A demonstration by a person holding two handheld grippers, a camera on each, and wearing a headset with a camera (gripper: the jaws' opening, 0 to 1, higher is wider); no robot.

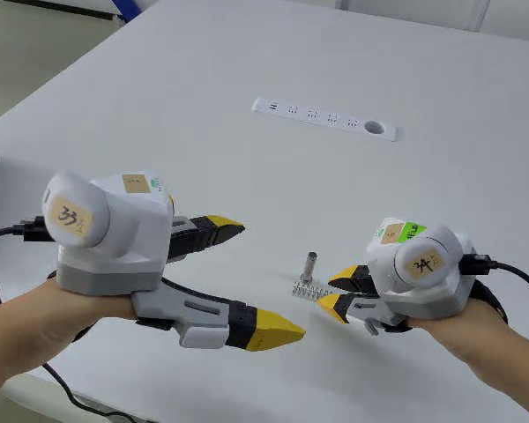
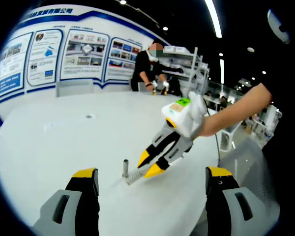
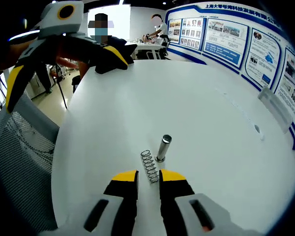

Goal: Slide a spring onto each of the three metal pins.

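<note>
Steel-grey and finely coiled, the spring [image 1: 306, 291] lies flat on the white table [image 1: 203, 62], just beside the foot of a short metal pin [image 1: 309, 266] that stands upright. In the right gripper view the spring [image 3: 149, 166] runs from beside the base of the pin [image 3: 162, 147] back toward the right gripper [image 3: 149, 176], whose jaws are set narrow, with the coil's near end at the mouth of the gap. I cannot tell whether either tip touches it; it does not look clamped.

The spring is likely very light and springy: it could roll, skid on the smooth top, or flick away if pinched at the very end. Taking it across the coils near the middle, with a soft squeeze, seems the safer hold and leaves one end free for the pin. The pin is stiff, but it may tip if nudged sideways.

The left gripper [image 1: 251, 278] hovers above the table with its jaws wide apart and nothing between them, clear of the work. From its own view the right gripper [image 2: 155, 164] reaches in beside the pin [image 2: 125, 167].

Room is generous: a white power strip [image 1: 324, 117] lies well apart on the far side, and bare tabletop surrounds the parts. The table's near edge runs close beneath the hands.
</note>
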